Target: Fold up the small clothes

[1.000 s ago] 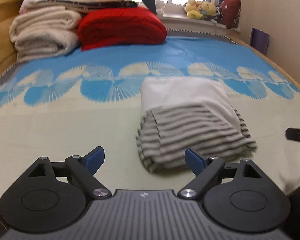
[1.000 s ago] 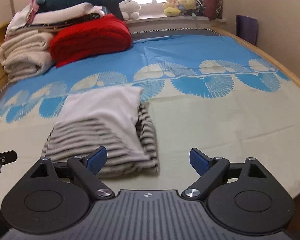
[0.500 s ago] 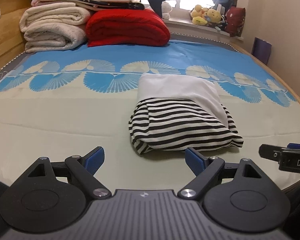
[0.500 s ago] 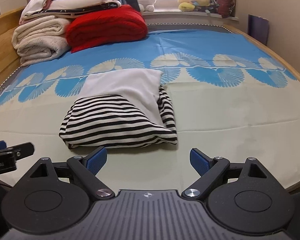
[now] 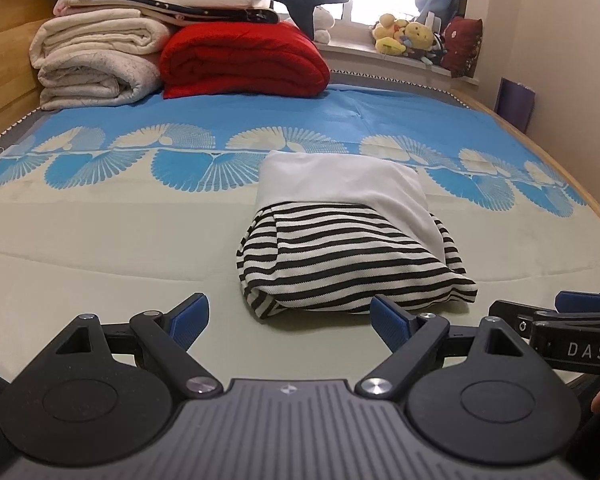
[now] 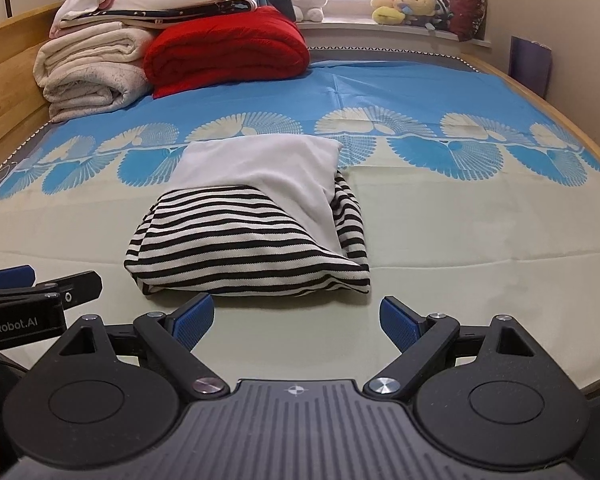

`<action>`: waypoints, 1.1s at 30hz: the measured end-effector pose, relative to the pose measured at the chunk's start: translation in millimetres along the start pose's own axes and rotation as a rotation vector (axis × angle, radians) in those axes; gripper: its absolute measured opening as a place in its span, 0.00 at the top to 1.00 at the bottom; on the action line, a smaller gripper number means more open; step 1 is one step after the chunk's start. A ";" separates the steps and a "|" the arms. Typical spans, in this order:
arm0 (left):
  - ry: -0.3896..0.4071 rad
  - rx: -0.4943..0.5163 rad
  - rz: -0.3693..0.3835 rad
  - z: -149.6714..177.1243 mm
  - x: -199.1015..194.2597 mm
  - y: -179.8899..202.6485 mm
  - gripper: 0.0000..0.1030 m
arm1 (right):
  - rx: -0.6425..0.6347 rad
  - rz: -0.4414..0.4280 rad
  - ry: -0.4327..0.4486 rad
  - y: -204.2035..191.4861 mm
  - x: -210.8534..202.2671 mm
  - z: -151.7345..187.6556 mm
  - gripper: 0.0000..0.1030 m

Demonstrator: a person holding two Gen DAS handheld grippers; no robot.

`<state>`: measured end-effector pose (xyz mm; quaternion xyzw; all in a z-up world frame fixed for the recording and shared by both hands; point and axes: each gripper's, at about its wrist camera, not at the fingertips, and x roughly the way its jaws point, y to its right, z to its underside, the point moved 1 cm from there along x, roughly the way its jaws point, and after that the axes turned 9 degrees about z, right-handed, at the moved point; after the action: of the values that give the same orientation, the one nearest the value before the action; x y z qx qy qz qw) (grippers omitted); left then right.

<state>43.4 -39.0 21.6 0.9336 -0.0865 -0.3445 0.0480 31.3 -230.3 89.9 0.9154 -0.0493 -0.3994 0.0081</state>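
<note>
1. Bedsheet covers the whole bed, pale green at the near end and blue with fan shapes further up.
2. On that sheet, roughly in the middle, lies the folded garment, a black-and-white striped top with a plain white part laid over its far half and right side.
3. Its folded edge faces the near end of the bed, and it sits flat with nothing touching it.
4. Just short of the garment hangs the left gripper, jaws wide apart with nothing between them; its right fingertip is close to the near edge of the garment but clear of it.
5. Beside it, the right gripper is also spread wide and empty, its left fingertip just short of the garment's near edge.
6. Beyond the garment, at the head of the bed, a red blanket sits next to rolled cream blankets, with more folded bedding stacked on top.
7. Further back, soft toys sit on the windowsill.
</note>
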 end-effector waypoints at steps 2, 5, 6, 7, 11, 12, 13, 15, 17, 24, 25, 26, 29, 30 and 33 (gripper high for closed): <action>0.009 -0.003 0.000 0.2 -1.4 -0.2 0.12 | -0.001 -0.001 0.004 -0.2 -0.4 -0.3 0.12; 0.017 -0.011 0.004 -1.0 -2.7 -2.0 0.12 | 0.000 0.000 0.010 -1.2 -1.1 -0.3 0.12; 0.020 -0.012 0.003 -1.1 -3.1 -2.5 0.12 | 0.000 0.001 0.011 -2.3 -1.4 -0.5 0.12; 0.022 -0.014 0.002 -1.6 -3.3 -2.8 0.12 | -0.002 0.001 0.012 -2.7 -1.5 -0.5 0.12; 0.034 -0.015 0.000 -2.6 -5.3 -4.1 0.12 | -0.009 0.002 0.015 -4.3 -2.0 -0.9 0.12; 0.037 -0.015 0.000 -2.6 -5.7 -4.2 0.12 | -0.012 0.001 0.017 -4.4 -2.2 -0.8 0.12; 0.039 -0.013 0.000 -2.6 -6.2 -4.5 0.12 | -0.014 0.001 0.018 -4.7 -2.5 -0.9 0.12; 0.040 -0.010 0.002 -2.5 -6.4 -5.0 0.12 | -0.018 0.001 0.020 -5.1 -2.8 -0.9 0.12; 0.040 -0.010 0.005 -1.9 -6.7 -5.1 0.12 | -0.019 0.002 0.020 -5.1 -2.8 -1.2 0.12; 0.042 -0.005 0.006 -1.6 -7.0 -5.3 0.12 | -0.015 0.002 0.019 -4.3 -2.8 -1.1 0.12; 0.043 -0.004 0.007 -1.5 -7.1 -5.4 0.12 | -0.015 0.002 0.019 -4.4 -2.8 -1.0 0.12; 0.043 -0.002 0.007 -1.4 -7.2 -5.0 0.12 | -0.016 0.001 0.019 -4.2 -2.8 -1.1 0.12; 0.043 0.001 0.007 -1.4 -7.1 -5.2 0.12 | -0.015 0.001 0.019 -4.7 -2.8 -1.2 0.12; 0.043 0.002 0.008 -1.3 -7.3 -4.9 0.12 | -0.015 0.001 0.019 -4.8 -2.8 -1.2 0.12; 0.043 0.006 0.010 -1.1 -7.5 -5.4 0.12 | -0.014 0.003 0.019 -5.1 -2.7 -1.0 0.12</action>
<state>39.2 -32.2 26.4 0.9405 -0.0912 -0.3237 0.0489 30.7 -225.0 92.2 0.9190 -0.0475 -0.3911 0.0155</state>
